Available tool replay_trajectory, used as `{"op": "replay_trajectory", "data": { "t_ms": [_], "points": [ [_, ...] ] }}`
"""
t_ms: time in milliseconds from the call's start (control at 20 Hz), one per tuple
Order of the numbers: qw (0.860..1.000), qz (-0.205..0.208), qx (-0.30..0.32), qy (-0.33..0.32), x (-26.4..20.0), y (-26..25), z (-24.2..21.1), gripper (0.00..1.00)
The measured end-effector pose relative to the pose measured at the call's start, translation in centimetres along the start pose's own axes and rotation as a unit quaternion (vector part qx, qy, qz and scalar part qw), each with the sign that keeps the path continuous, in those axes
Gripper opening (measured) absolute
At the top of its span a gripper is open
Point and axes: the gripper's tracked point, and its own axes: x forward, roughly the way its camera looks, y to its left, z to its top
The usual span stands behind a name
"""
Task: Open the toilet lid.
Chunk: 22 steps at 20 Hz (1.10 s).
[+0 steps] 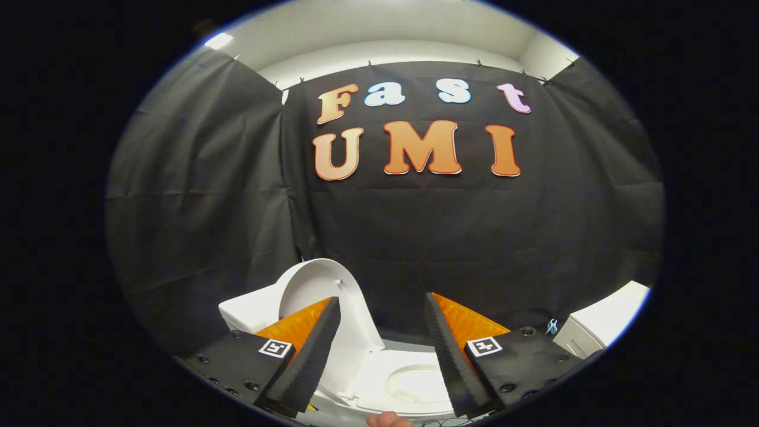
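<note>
Lid (323, 290) stands upright already, swung back toward the tank (249, 311), just behind and beside the gripper's left finger. Toilet seat (409, 385) lies flat below and between the fingers, bowl opening exposed. Gripper (382, 305) is released: fingers spread wide, nothing between them, neither one pressing on the lid. Left fingertip overlaps the lid's edge in this view; contact there can't be told, fisheye distortion is heavy. Judging by this, the opening step looks done or at its very end, lid past vertical and seeming to rest on its own. Next move probably calls for drawing straight back and away from the lid without knocking it forward. White box-like fixture (599, 326) sits off beyond the right finger. Bit of a person's hand (388, 420) shows under the fingers.
</note>
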Motion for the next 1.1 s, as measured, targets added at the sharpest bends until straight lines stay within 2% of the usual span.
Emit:
{"op": "replay_trajectory", "data": {
  "t_ms": [250,450,750,1100],
  "points": [
    [0.999,-0.025,0.022,-0.005,-3.7,-7.9,1.0,0.92],
    [0.998,-0.063,0.026,-0.018,-7.1,-15.5,0.6,0.92],
    [0.993,-0.113,0.034,-0.012,-11.3,-24.6,-2.2,0.92],
    [0.988,-0.147,0.040,-0.028,-14.2,-30.6,-5.9,0.90]
  ]
}}
